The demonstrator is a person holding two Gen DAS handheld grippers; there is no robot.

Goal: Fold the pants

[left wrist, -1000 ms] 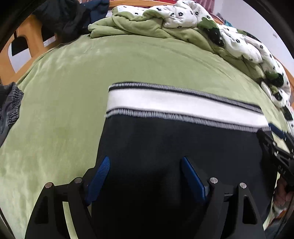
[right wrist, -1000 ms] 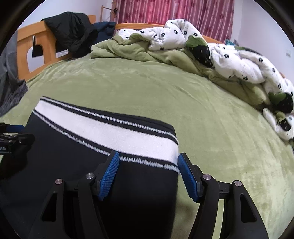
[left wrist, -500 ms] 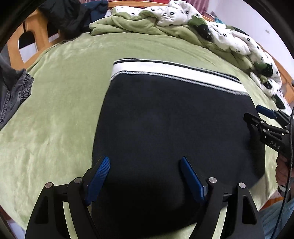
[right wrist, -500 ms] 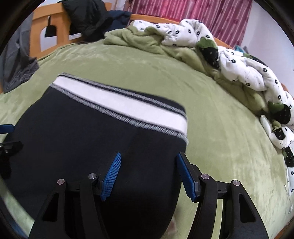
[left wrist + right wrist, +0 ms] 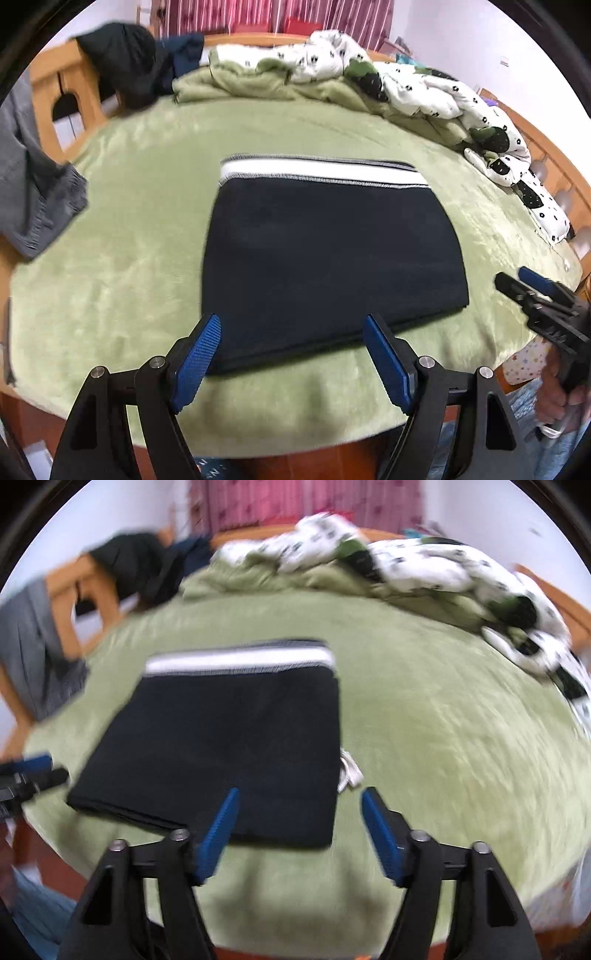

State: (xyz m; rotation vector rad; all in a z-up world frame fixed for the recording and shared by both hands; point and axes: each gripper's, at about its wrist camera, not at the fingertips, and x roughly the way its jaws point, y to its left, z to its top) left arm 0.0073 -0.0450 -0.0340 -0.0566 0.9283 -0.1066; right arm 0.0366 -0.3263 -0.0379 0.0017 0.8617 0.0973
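Pads on the left gripper (image 5: 291, 354) stand wide apart over nothing; the right gripper (image 5: 299, 830) is opening, equally empty. Beyond both lie the pants (image 5: 325, 254), a flat dark rectangle on the green blanket (image 5: 122, 258), white waistband farthest away. Soft, light, limp cloth, likely to sag; best pinched at the near corners.

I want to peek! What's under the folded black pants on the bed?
The folded black pants lie on the green blanket. A white cord pokes out from their right edge. The pants cover whatever else is beneath.
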